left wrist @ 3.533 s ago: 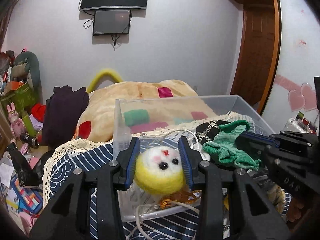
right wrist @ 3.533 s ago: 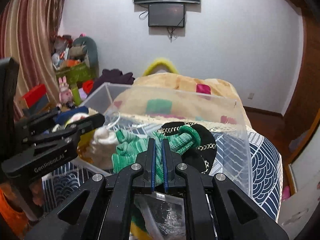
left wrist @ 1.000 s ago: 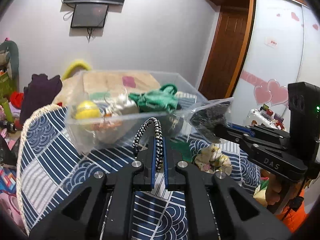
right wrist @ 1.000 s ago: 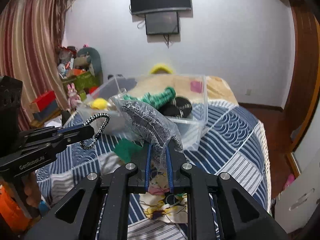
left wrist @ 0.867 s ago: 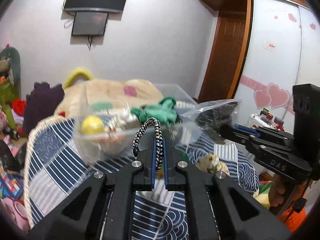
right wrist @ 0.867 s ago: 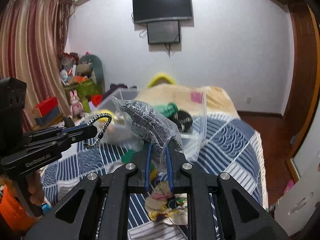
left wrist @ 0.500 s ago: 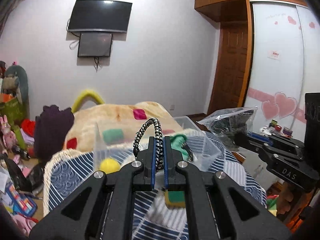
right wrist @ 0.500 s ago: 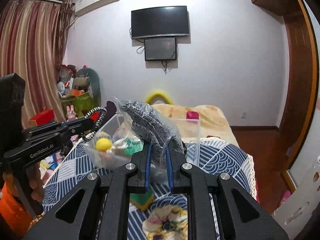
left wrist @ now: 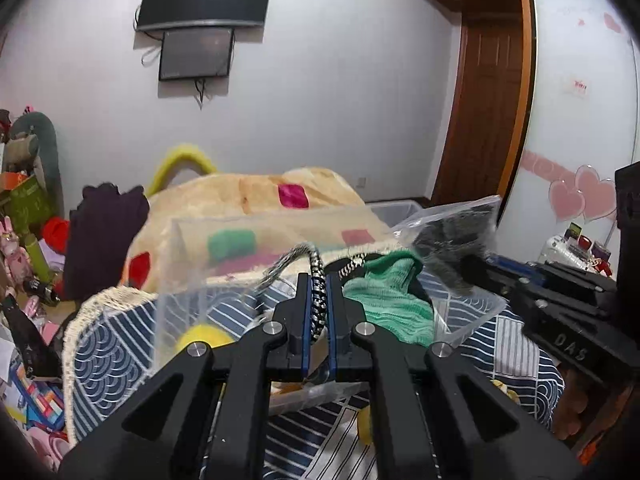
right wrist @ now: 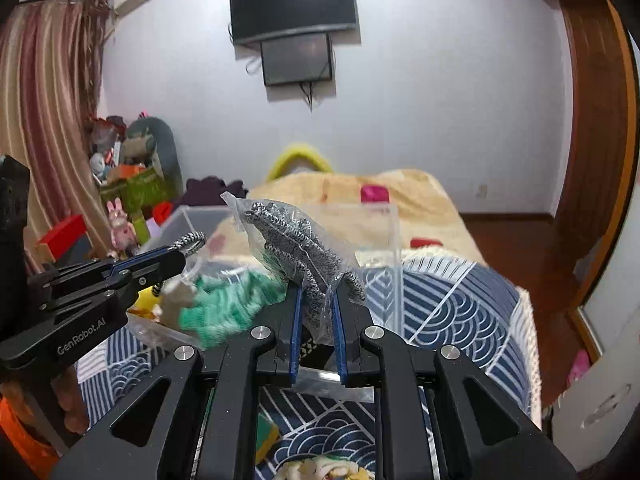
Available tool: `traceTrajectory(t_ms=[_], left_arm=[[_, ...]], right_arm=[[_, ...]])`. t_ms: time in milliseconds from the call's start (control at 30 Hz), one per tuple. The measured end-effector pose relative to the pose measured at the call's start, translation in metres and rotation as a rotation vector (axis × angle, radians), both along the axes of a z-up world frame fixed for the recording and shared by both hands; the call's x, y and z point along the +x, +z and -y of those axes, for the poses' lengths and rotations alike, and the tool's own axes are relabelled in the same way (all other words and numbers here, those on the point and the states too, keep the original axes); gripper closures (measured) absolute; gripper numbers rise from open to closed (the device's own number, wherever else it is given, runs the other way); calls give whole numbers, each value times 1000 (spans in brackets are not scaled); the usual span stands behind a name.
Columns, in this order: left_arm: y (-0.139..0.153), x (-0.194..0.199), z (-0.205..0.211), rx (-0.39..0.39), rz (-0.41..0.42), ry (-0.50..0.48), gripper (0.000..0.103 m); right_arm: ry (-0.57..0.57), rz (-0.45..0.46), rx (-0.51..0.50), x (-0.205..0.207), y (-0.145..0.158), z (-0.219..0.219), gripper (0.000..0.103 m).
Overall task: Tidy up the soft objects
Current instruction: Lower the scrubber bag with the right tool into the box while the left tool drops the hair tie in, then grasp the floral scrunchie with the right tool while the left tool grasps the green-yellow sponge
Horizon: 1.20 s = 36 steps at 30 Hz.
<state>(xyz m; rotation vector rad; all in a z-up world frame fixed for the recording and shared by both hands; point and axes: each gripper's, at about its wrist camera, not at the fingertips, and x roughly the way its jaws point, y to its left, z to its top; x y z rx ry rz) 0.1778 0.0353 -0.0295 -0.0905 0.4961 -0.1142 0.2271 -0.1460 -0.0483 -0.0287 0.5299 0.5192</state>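
Observation:
My left gripper point(left wrist: 319, 308) is shut on a black-and-white braided cord point(left wrist: 316, 276) and holds it over the clear plastic bin point(left wrist: 176, 264). It also shows in the right wrist view point(right wrist: 176, 258). My right gripper point(right wrist: 316, 320) is shut on a clear plastic bag of black-and-white braided cords point(right wrist: 292, 240), held above the bin's near edge; the bag also shows in the left wrist view point(left wrist: 452, 236). In the bin lie a green knit piece point(left wrist: 392, 300), a yellow felt ball point(left wrist: 200, 338) and a black item with a chain.
The bin stands on a bed with a blue-and-white patterned cover point(right wrist: 452, 304). A beige blanket point(left wrist: 256, 196) lies behind it. A green-and-yellow sponge point(right wrist: 266, 436) and a patterned cloth point(right wrist: 320, 468) lie on the bed in front. Toys and boxes point(right wrist: 128, 184) crowd the left side.
Both grippers have moved forward and down to the bin, each still holding its item. The bin and its contents now fill the middle of both views.

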Motion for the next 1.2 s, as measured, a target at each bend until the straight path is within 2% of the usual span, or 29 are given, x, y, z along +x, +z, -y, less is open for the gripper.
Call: traceTrajectory(t_ms=[200, 400, 567, 800, 1033, 1100, 1167, 1200], left_arm=[[-18, 18, 8, -5, -62, -28, 97], [-24, 17, 10, -5, -81, -36, 96], [-20, 7, 8, -15, -75, -40, 84], [-11, -10, 5, -34, -55, -43, 74], [6, -33, 6, -30, 4, -30, 67], [11, -39, 6, -33, 17, -32, 59], [15, -45, 5, -35, 34, -27, 45], [17, -49, 4, -36, 44, -22, 43]], right_arm=[[4, -53, -27, 4, -15, -4, 91], [8, -52, -51, -2, -13, -5, 87], [8, -48, -67, -6, -10, -2, 86], [17, -30, -51, -18, 1, 5, 83], [6, 49, -34, -42, 19, 16, 61], [-1, 73, -37, -48, 23, 19, 58], [-3, 92, -34, -55, 27, 21, 48], [-7, 99, -33, -57, 27, 23, 46]])
